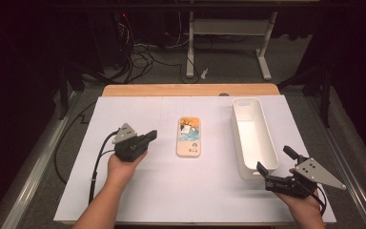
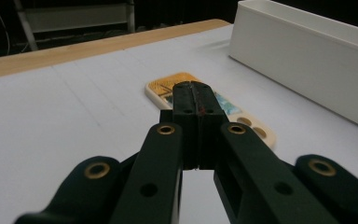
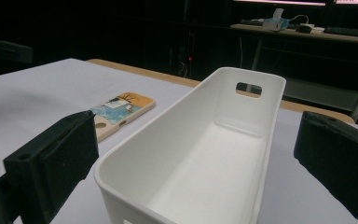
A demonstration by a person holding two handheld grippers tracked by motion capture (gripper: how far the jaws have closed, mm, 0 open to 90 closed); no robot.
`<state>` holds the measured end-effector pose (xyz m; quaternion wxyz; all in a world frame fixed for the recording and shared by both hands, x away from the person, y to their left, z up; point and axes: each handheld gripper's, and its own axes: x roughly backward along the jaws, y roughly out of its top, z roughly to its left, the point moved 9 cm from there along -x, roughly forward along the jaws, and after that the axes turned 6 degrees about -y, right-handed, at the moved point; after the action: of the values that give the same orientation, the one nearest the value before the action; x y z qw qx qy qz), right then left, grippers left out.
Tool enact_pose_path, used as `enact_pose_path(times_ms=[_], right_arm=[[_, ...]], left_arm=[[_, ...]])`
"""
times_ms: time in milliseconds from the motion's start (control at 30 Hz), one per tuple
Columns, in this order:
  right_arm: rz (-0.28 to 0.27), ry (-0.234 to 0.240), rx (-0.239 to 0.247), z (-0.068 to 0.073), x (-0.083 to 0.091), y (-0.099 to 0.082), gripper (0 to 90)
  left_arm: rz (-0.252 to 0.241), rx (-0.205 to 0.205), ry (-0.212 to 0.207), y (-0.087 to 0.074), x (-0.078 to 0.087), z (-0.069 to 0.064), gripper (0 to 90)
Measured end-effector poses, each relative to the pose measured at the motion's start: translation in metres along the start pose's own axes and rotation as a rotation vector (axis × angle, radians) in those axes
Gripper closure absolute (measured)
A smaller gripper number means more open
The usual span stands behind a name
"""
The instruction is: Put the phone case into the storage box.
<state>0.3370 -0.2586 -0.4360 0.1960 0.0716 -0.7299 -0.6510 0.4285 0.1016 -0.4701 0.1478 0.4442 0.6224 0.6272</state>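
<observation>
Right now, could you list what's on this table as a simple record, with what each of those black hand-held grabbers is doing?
Surface: white-covered table
Centre: flat cream phone case with a colourful picture, lying free
Right side: long white plastic bin, empty
Left gripper: jaws shut on nothing, pointing at the phone case
Right gripper: jaws open, at the bin's near end, not touching it

white bin [image 1: 250, 133], orange-and-blue illustrated phone case [image 1: 189, 137]
</observation>
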Motion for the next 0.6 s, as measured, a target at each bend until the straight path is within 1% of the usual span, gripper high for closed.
enact_pose_path(times_ms=[33, 67, 167, 300, 400, 533, 600], right_arm=[[0.001, 0.001, 0.000, 0.000, 0.000, 0.000, 0.0], [0.000, 0.002, 0.000, 0.000, 0.000, 0.000, 0.0], [-0.002, 0.002, -0.002, -0.001, 0.000, 0.000, 0.0], [-0.001, 0.007, -0.008, -0.001, 0.001, -0.001, 0.0], [-0.005, 0.010, -0.013, 0.000, 0.002, -0.001, 0.0], [-0.008, 0.014, -0.018, 0.000, 0.003, 0.000, 0.0], [-0.009, 0.014, -0.020, -0.001, 0.003, 0.000, 0.0]], left_arm=[[0.012, 0.005, -0.010, 0.001, -0.008, 0.000, 90.0], [0.012, -0.005, -0.009, 0.003, -0.017, 0.000, 90.0], [0.035, -0.013, -0.009, 0.006, -0.036, -0.001, 90.0], [0.066, -0.008, -0.021, 0.011, -0.062, -0.005, 90.0], [0.115, -0.017, -0.025, 0.013, -0.082, -0.008, 90.0], [0.156, -0.025, -0.034, 0.020, -0.111, -0.013, 90.0], [0.178, -0.031, -0.041, 0.022, -0.122, -0.014, 90.0]])
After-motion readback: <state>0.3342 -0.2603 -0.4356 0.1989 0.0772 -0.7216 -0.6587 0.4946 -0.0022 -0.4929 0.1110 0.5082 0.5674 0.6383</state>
